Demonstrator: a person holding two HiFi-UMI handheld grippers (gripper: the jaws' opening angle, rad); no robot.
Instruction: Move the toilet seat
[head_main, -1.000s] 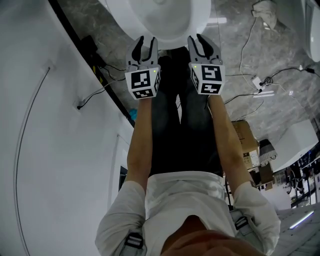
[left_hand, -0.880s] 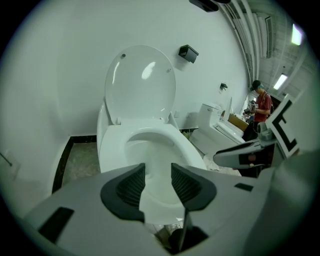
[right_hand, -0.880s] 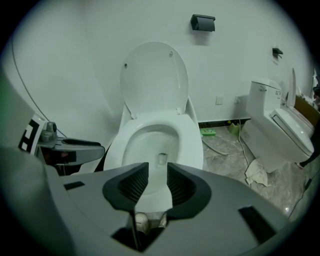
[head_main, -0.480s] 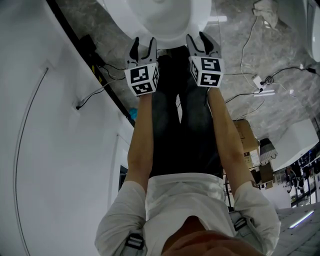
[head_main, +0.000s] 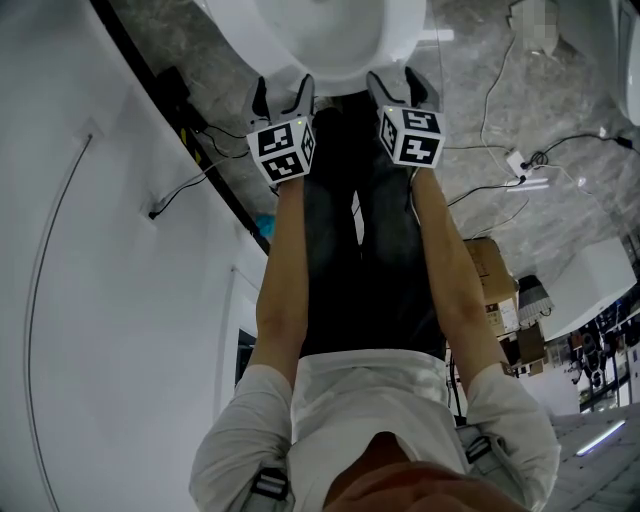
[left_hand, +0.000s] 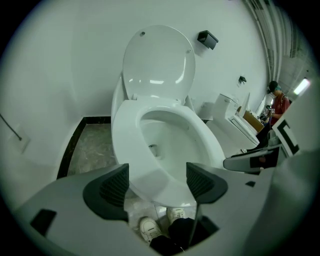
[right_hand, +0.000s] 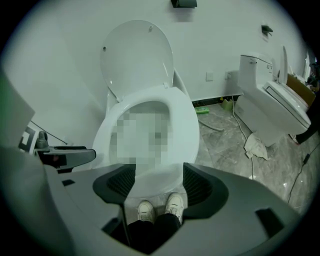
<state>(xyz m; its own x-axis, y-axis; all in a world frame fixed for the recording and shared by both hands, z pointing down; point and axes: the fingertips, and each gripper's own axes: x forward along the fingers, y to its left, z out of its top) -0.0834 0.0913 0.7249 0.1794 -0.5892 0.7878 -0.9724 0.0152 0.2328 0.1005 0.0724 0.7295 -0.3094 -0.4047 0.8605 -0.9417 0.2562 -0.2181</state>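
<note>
Jaws on both grippers stand apart and have just been opening. The left gripper (head_main: 282, 88) and the right gripper (head_main: 400, 85) hang side by side at the front of the toilet, each carrying its marker cube (head_main: 283, 150) and pointing steeply down. The toilet seat (left_hand: 125, 140) lies flat on the bowl, and the lid (left_hand: 159, 60) is tipped up against the white wall behind it.

In the left gripper view, the front curve of the seat shows in the gap between the two ribbed pads (left_hand: 114, 187). Neither pad presses on it. The right gripper view shows the same: the seat's front edge (right_hand: 182, 125) sits between the parted pads (right_hand: 197, 182), with open space on either side. So neither gripper holds anything.

Below the jaws, the person's white shoes (right_hand: 175, 205) stand on the marbled grey floor (right_hand: 225, 145), just in front of the bowl. A second toilet (right_hand: 272, 105) stands well apart at the right of that view. A crumpled cloth (right_hand: 255, 145) and loose cables (head_main: 495, 80) lie on the floor near it.
</note>
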